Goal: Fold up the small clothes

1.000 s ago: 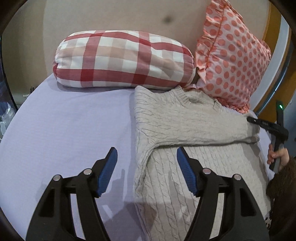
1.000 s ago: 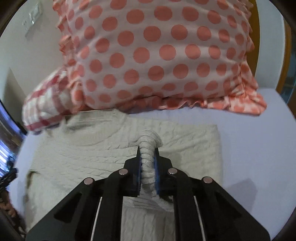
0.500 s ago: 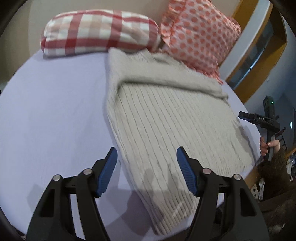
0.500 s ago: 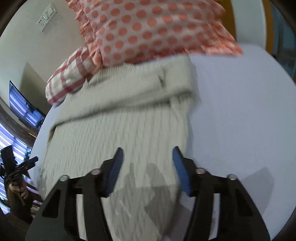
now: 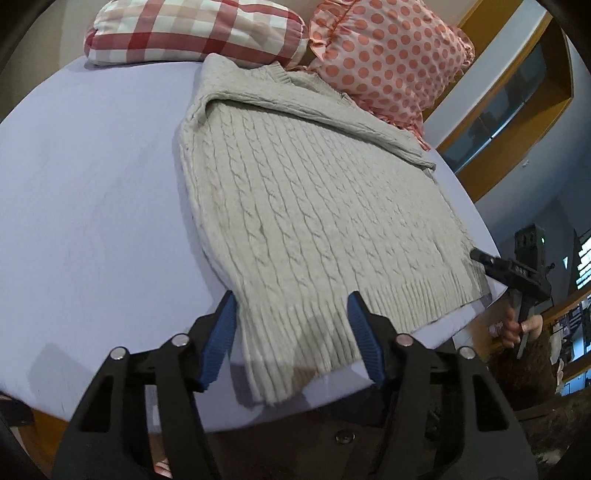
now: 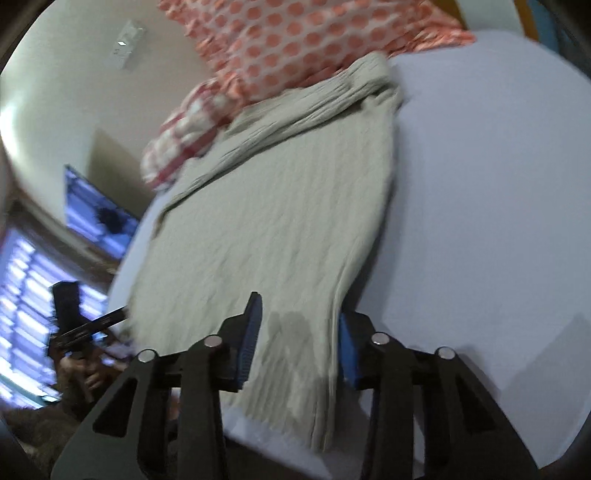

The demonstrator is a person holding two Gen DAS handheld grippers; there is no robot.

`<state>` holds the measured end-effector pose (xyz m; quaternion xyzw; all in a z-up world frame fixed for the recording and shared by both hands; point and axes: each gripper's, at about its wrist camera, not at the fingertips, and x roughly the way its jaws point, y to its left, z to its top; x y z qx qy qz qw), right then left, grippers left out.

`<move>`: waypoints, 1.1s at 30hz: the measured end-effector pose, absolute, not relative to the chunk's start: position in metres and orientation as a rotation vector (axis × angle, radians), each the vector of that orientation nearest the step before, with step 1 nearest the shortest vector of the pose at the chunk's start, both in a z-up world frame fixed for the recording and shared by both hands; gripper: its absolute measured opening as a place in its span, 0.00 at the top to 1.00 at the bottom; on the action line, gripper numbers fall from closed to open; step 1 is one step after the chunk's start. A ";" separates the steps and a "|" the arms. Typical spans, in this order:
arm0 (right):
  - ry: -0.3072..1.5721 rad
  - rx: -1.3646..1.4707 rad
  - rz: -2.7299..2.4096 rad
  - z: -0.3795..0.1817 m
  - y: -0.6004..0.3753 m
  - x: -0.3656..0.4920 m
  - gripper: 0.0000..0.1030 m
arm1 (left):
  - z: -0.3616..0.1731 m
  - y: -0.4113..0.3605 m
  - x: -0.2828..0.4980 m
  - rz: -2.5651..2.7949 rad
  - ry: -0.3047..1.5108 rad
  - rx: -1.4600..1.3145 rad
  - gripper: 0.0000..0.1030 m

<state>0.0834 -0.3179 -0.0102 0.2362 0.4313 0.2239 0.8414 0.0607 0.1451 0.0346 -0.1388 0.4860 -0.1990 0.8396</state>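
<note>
A beige cable-knit sweater (image 5: 306, 206) lies flat on the lilac bed, collar toward the pillows, one sleeve folded across its chest. Its ribbed hem hangs at the bed's near edge. My left gripper (image 5: 291, 332) is open, its blue pads either side of the hem's left corner, not closed on it. My right gripper (image 6: 299, 343) is open over the hem's right corner; the sweater (image 6: 269, 206) looks blurred in that view. The right gripper also shows in the left wrist view (image 5: 491, 262) by the hem's right end.
A red checked pillow (image 5: 192, 33) and a pink polka-dot pillow (image 5: 388, 55) lie at the head of the lilac bed (image 5: 85, 192). The bed's edge runs just below both grippers. A wall-mounted screen (image 6: 96, 218) is at left in the right wrist view.
My right gripper let go of the folded sleeve and opened. Both grippers moved back from the pillow end to the sweater's hem at the bed's near edge.
</note>
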 end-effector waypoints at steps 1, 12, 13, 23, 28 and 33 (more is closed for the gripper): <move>0.912 0.517 0.493 -0.012 -0.317 0.080 0.69 | 0.034 0.147 0.060 -0.415 1.031 -0.317 0.48; 0.760 0.696 0.578 0.008 -0.319 0.077 0.93 | 0.034 0.168 0.068 -0.447 1.039 -0.586 0.93; 0.735 0.707 0.585 0.016 -0.321 0.080 0.93 | 0.041 0.171 0.073 -0.460 1.016 -0.605 0.93; 0.558 0.901 0.527 0.098 -0.350 0.227 0.93 | 0.120 0.189 0.248 -0.330 0.819 -0.679 0.93; 0.671 0.922 0.305 0.066 -0.358 0.346 0.93 | 0.090 0.186 0.359 -0.141 0.903 -0.642 0.93; 0.855 0.942 0.208 0.021 -0.356 0.394 0.88 | 0.062 0.178 0.400 -0.116 1.008 -0.616 0.86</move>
